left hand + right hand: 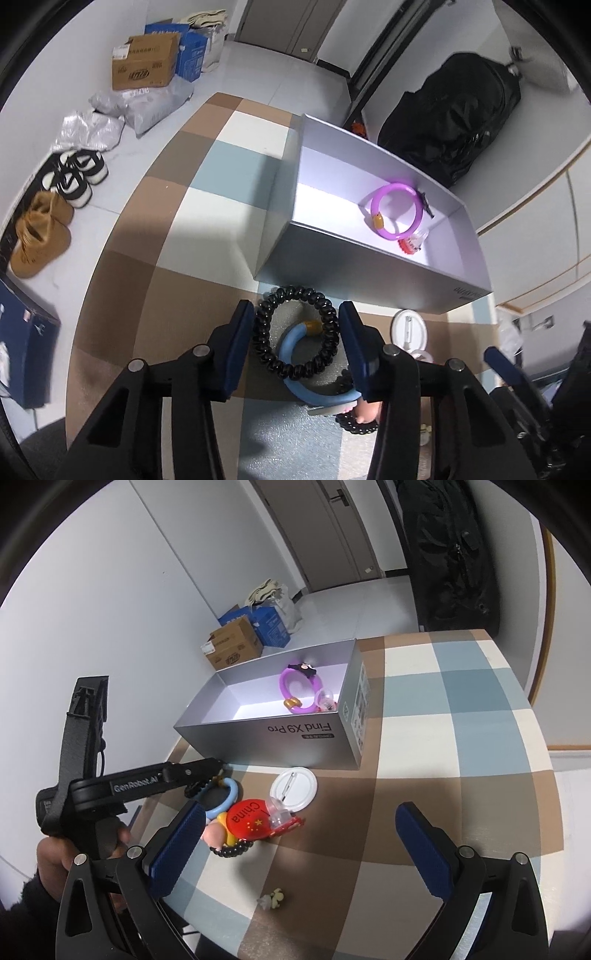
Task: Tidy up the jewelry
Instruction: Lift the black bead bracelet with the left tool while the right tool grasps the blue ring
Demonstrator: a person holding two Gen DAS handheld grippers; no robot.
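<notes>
The black coil bracelet point(295, 334) lies on the desk point(207, 236) between my left tool's point(295, 345) open, empty jaws, overlapping the blue ring point(295, 354). Closing may snag both. My right tool point(301, 843) hovers wide, empty, beyond the pile.

Left tool point(297, 345) straddles the black coil band point(295, 332), jaws apart; the grey box point(343, 258) wall stands close ahead, blocking forward travel. Blue ring point(295, 373) lies under the band, possibly touching it. Right tool point(299, 849), jaws wide, has bare checkered table point(443, 738) ahead on its right; red badge point(247, 818) and white disc point(293, 786) crowd its left.
</notes>
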